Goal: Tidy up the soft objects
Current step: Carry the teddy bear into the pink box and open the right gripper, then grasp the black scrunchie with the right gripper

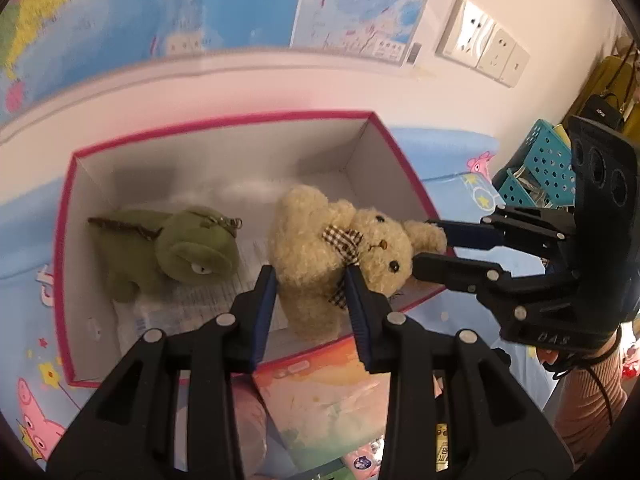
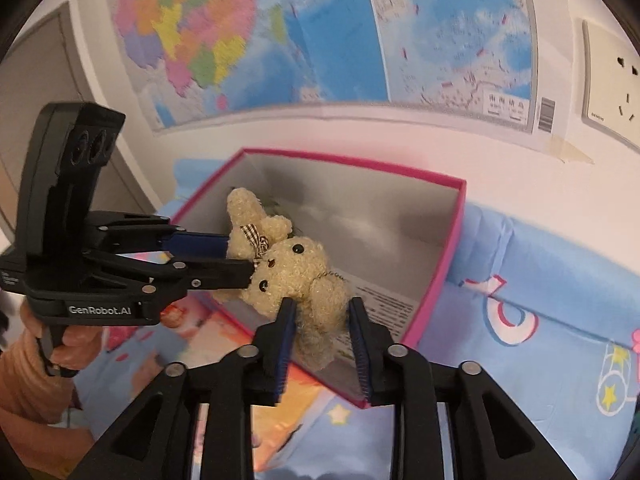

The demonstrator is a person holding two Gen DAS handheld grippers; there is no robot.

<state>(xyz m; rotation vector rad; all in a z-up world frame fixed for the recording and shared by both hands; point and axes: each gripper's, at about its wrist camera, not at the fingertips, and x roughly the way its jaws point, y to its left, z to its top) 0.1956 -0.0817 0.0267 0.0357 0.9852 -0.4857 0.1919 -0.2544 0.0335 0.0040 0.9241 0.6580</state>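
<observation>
A cream teddy bear with a checked bow lies over the near right corner of a pink-rimmed open box. A green plush dinosaur lies inside the box at the left. My left gripper has its jaws around the bear's body, touching both sides. My right gripper comes in from the right, its jaws around the bear's ear. In the right wrist view the bear sits between my right gripper's jaws, and the left gripper holds the bear's neck over the box.
The box stands on a blue cartoon-print bedsheet. A colourful box lid or book lies under the box's near side. Teal perforated baskets stand at the right. Maps and wall sockets are on the wall behind.
</observation>
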